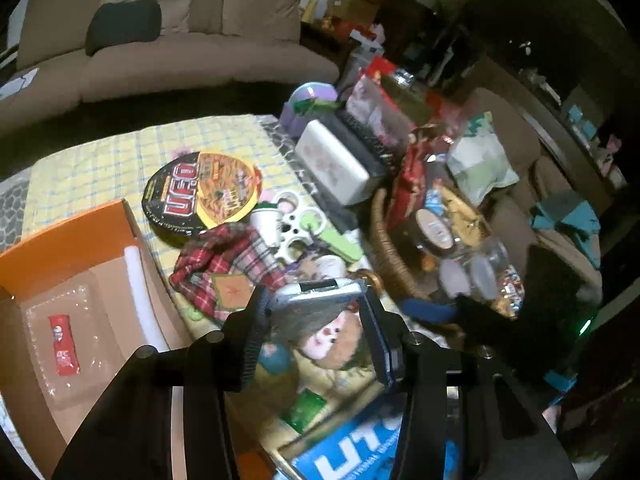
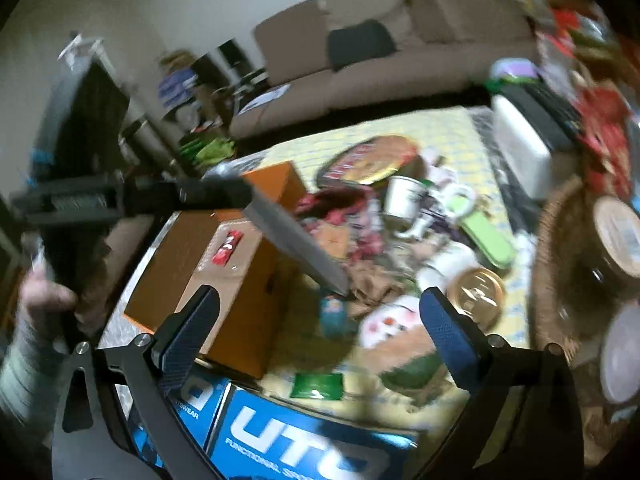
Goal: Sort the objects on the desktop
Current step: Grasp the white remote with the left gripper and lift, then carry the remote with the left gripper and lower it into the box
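My left gripper (image 1: 314, 300) is shut on a flat grey slab with a silvery edge (image 1: 320, 286), held above the cluttered table. In the right wrist view the same slab (image 2: 296, 240) juts out of the left gripper (image 2: 240, 196) over the orange box (image 2: 240, 280). A hand grips that tool at the far left. My right gripper (image 2: 320, 332) is open and holds nothing; it hovers above a plush toy (image 2: 384, 324). A red sachet (image 1: 64, 346) lies in a clear tray inside the orange box (image 1: 72, 240).
A UFO noodle bowl (image 1: 200, 196), plaid cloth (image 1: 224, 264), white cup (image 2: 404, 196), gold tin (image 2: 476, 292) and green sachet (image 2: 318, 386) crowd the checked tablecloth. A wicker basket (image 1: 384, 248) stands at the right, a blue box (image 2: 304, 440) nearest me, a sofa behind.
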Available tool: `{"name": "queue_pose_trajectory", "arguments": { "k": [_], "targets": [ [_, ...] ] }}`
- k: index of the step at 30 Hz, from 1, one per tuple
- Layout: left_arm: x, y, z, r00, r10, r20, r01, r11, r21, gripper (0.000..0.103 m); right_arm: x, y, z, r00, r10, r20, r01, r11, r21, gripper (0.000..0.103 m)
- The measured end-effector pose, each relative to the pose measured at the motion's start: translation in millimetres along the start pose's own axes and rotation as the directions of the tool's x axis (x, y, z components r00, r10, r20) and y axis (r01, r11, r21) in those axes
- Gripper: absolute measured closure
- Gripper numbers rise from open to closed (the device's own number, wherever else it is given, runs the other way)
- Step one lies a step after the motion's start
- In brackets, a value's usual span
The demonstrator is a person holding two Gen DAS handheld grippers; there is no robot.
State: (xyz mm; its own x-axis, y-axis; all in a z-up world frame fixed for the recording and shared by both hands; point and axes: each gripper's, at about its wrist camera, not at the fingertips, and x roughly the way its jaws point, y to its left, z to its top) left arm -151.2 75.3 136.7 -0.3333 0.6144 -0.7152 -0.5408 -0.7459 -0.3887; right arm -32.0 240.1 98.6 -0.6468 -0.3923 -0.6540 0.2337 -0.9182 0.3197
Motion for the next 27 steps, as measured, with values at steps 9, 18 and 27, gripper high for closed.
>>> {"name": "queue_pose_trajectory", "arguments": {
  "k": [9, 18, 27],
  "targets": [
    [-46.8, 7.1, -10.4, 0.996, -0.088, 0.024, 0.091, 0.982, -0.166, 0.056, 13.8, 52.9, 1.3, 0.997, -0.033, 0.064, 0.038, 0.997, -0.075, 0.010],
    [-79.2, 29.9, -19.5, 0.989, -0.133, 0.060, 0.146, 0.935, -0.323, 0.056, 28.6, 91.6, -12.1, 0.994, -0.101, 0.037, 0.105, 0.987, -0.120, 0.028],
    [-90.3, 48.2, -30.4, 0.980, -0.188, 0.071, 0.199, 0.868, -0.455, 0.055, 40.0, 102.7, -12.7, 0.969, -0.224, 0.101, 0.235, 0.964, -0.122, 0.055]
  ]
}}
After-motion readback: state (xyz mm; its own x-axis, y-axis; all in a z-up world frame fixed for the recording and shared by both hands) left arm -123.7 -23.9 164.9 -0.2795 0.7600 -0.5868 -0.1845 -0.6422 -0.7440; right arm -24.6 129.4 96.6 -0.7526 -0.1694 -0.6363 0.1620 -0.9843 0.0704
